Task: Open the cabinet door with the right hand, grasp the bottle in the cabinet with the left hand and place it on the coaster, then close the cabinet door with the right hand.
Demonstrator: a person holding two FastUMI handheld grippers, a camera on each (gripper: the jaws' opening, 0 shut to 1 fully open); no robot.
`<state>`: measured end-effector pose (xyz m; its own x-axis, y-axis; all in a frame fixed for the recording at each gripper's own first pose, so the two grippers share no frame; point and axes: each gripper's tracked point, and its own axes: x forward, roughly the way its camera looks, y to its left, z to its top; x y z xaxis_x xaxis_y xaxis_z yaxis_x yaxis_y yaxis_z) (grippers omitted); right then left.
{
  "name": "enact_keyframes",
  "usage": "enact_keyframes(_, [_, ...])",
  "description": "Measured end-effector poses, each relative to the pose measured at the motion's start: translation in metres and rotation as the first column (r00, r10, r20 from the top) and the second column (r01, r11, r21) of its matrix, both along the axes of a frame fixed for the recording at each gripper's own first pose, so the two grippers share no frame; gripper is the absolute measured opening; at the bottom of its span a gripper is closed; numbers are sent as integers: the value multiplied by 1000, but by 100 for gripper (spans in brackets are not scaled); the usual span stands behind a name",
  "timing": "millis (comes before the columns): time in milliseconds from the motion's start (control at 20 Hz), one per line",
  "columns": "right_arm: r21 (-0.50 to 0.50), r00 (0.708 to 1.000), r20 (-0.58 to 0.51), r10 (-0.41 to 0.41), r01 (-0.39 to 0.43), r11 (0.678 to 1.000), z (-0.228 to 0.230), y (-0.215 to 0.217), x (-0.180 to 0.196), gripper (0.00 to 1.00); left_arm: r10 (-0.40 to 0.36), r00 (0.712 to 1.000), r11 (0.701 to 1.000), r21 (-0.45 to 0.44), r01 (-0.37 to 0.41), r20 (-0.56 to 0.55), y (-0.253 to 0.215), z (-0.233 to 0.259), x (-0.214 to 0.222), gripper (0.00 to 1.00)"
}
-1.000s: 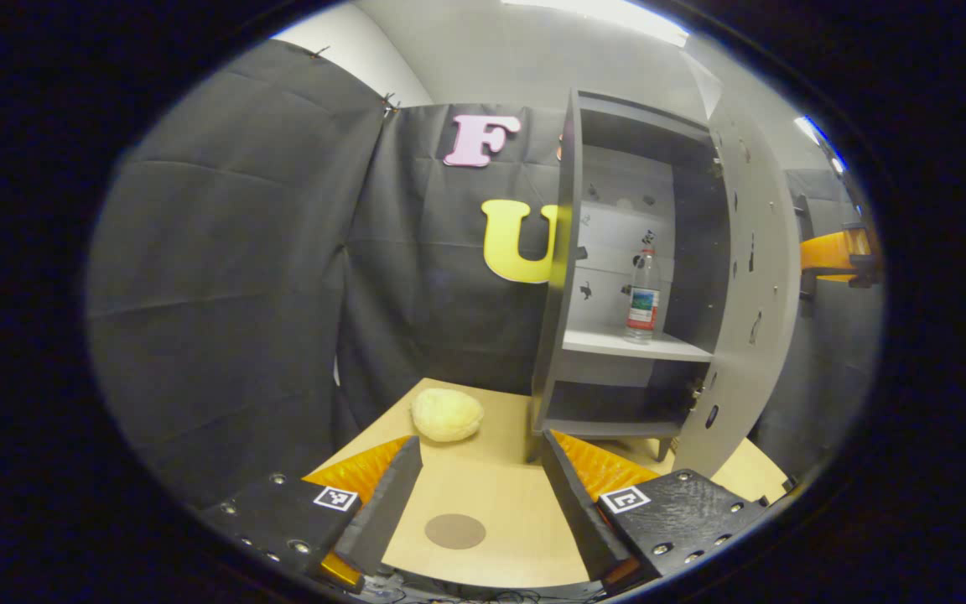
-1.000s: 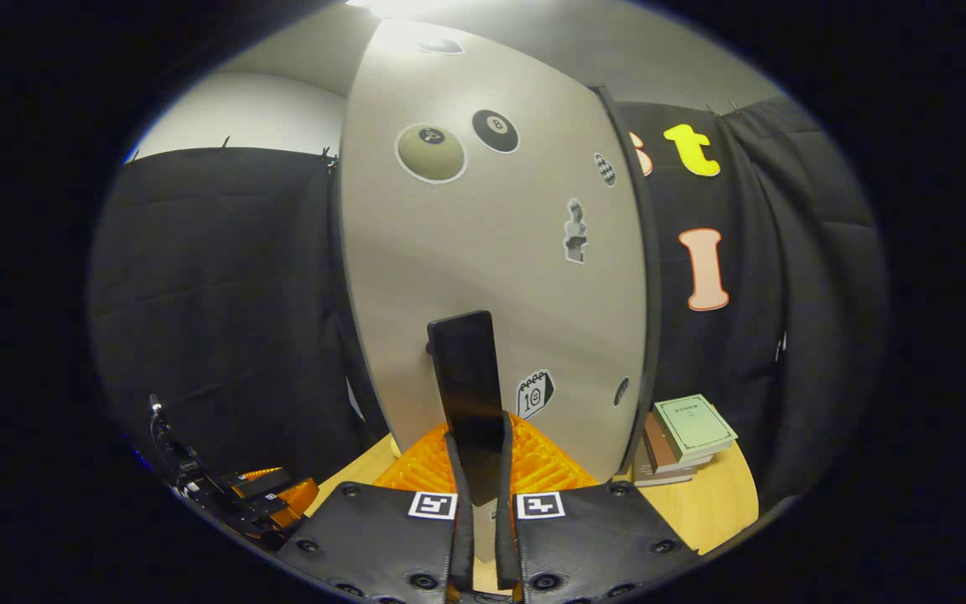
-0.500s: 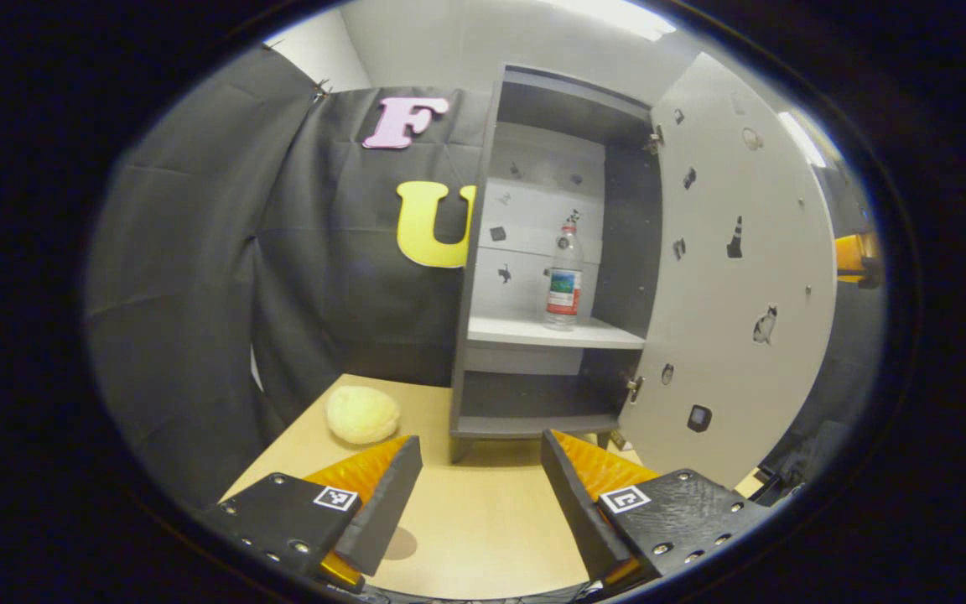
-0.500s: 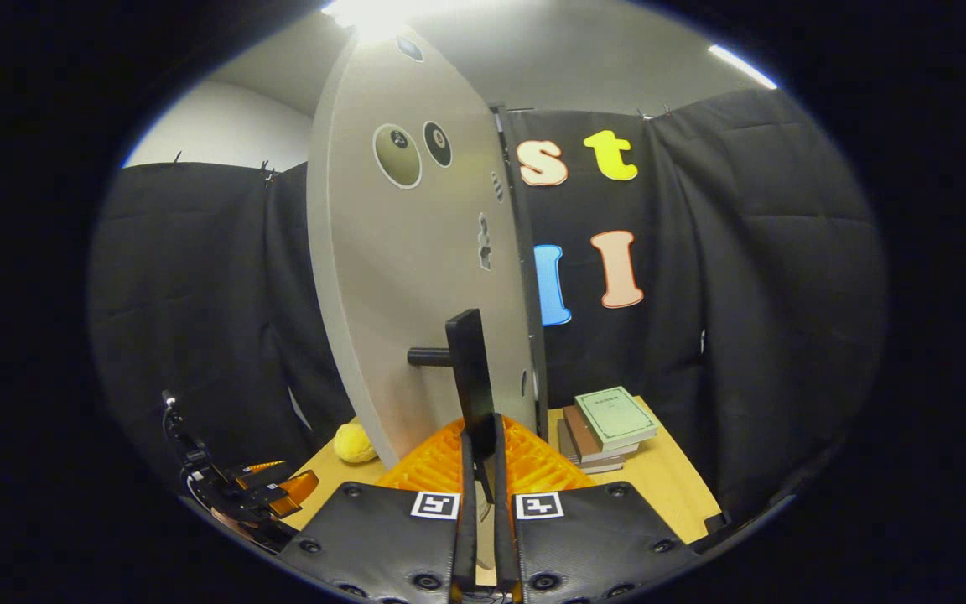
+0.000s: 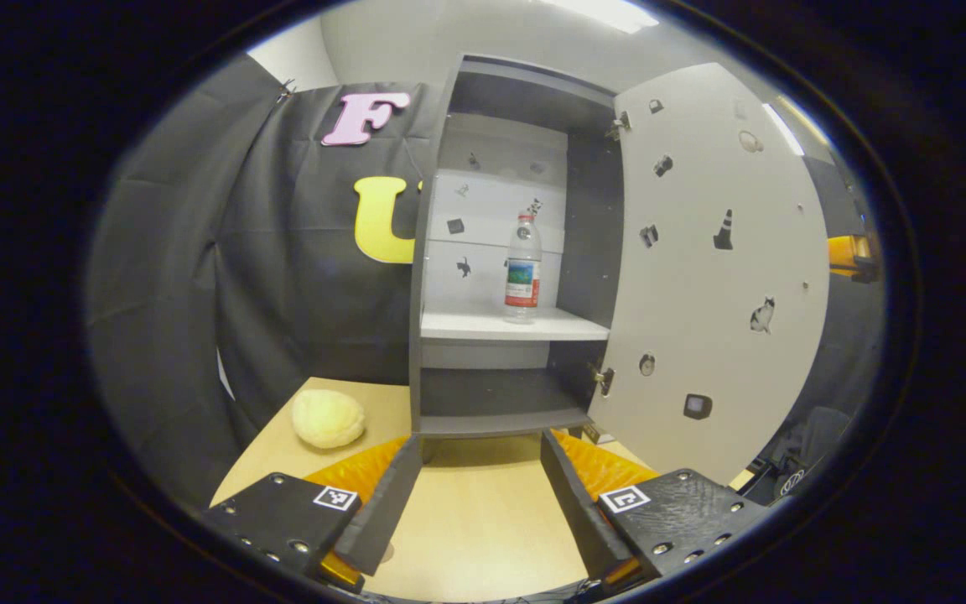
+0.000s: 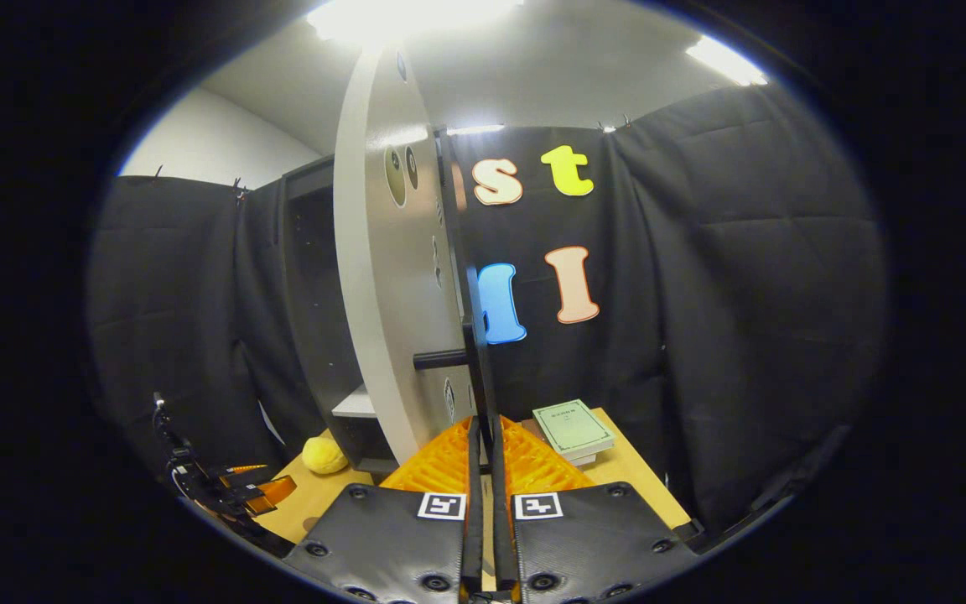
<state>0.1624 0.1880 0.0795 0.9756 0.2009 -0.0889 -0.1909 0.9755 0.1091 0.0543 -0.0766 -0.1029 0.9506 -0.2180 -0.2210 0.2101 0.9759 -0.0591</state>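
Note:
The grey cabinet [image 5: 428, 252] stands open on the wooden table. A clear bottle [image 5: 522, 267] with a red cap stands upright on its middle shelf [image 5: 483, 325]. My left gripper [image 5: 479, 474] is open, low over the table in front of the cabinet and well short of the bottle. A sliver of the brown coaster [image 5: 385, 551] shows by its left finger. The door [image 5: 701, 277] is swung out to the right. In the right gripper view the door [image 6: 382, 294] is nearly edge-on, and my right gripper [image 6: 483, 428] is shut on its black handle [image 6: 472, 369].
A yellow soft ball [image 5: 328, 418] lies on the table [image 5: 483, 520] left of the cabinet. A stack of books [image 6: 573, 429] sits right of the door. The left gripper [image 6: 231, 495] appears low at the left of the right gripper view. Black cloth walls enclose the table.
The door has swung further open, pulled by my right gripper on the handle. The left gripper has turned to face the cabinet's inside, and the coaster has slid under its left finger.

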Motion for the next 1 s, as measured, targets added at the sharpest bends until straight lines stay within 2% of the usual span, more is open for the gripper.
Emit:
enact_keyframes(100, [5,1000,9,-2,2,1000,-1,-4,-1,9,-12,1000,1000,-1,12,10,-5,3,-1,89])
enact_keyframes(200, [9,1000,5,-6,6,1000,1,-7,-12,9,-12,1000,1000,9,11,14,-9,9,1,86])
enact_keyframes(300, [36,999,-34,-4,5,999,7,-11,-31,4,-17,1000,1000,14,17,23,-10,13,0,86])
enact_keyframes(350, [31,999,-52,2,-1,1000,11,-16,-42,3,-19,999,1000,18,19,27,-10,15,1,86])
enact_keyframes(400, [14,998,-62,-1,2,1000,16,-21,-52,9,-21,999,1000,23,20,34,-11,18,2,86])
enact_keyframes(450, [-14,997,-67,-31,30,999,19,-33,-60,7,-21,999,999,25,20,43,-10,24,4,86])
enact_keyframes(500, [-38,996,-60,-68,65,997,23,-47,-67,24,-20,999,1000,24,19,49,-11,28,10,86])
enact_keyframes(600, [-62,987,-34,-156,154,986,30,-73,-67,37,-23,998,1000,8,22,66,-14,38,25,86])
enact_keyframes(650, [-50,983,-24,-181,180,982,32,-79,-64,37,-20,997,1000,1,20,73,-16,42,32,86])
enact_keyframes(800, [-39,959,75,-275,278,960,47,-118,-41,98,-10,995,1000,-24,12,104,-21,63,58,86])
enact_keyframes(850, [-46,948,74,-310,314,948,43,-133,-34,95,-12,993,999,-32,16,116,-25,71,67,86])
enact_keyframes(950, [-56,939,75,-336,341,939,39,-150,-13,98,-27,992,999,-34,31,127,-34,85,88,89])
enact_keyframes(1000, [-52,938,73,-340,344,937,36,-154,-2,98,-36,991,999,-28,40,126,-38,91,100,86])
